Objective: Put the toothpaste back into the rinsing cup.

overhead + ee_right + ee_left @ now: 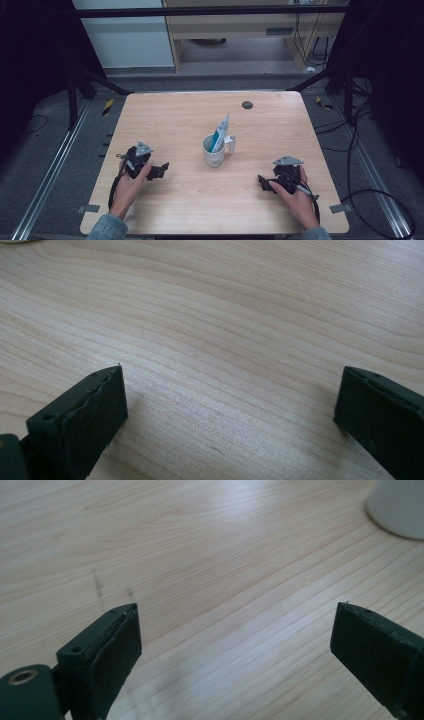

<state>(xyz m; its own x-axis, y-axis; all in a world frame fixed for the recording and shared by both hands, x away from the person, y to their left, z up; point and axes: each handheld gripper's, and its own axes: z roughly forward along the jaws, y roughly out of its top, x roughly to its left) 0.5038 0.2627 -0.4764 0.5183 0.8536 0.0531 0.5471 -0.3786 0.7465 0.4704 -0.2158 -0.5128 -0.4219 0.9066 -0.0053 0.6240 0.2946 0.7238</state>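
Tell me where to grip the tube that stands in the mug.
Grip the tube by its flat upper end, coming from above. It leans up and right out of the mug, so that end stands free of the rim while its lower part is walled in.

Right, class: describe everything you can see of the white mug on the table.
The white mug stands upright near the middle of the wooden table, between the two grippers and a little farther from the person than they are. It looks like glazed ceramic, with a plain rounded body and an open top. A blue and white tube stands in it, leaning to the right past the rim. A small white cylinder stands close at its right; whether that is the handle or a separate thing cannot be told. Neither gripper touches the mug.
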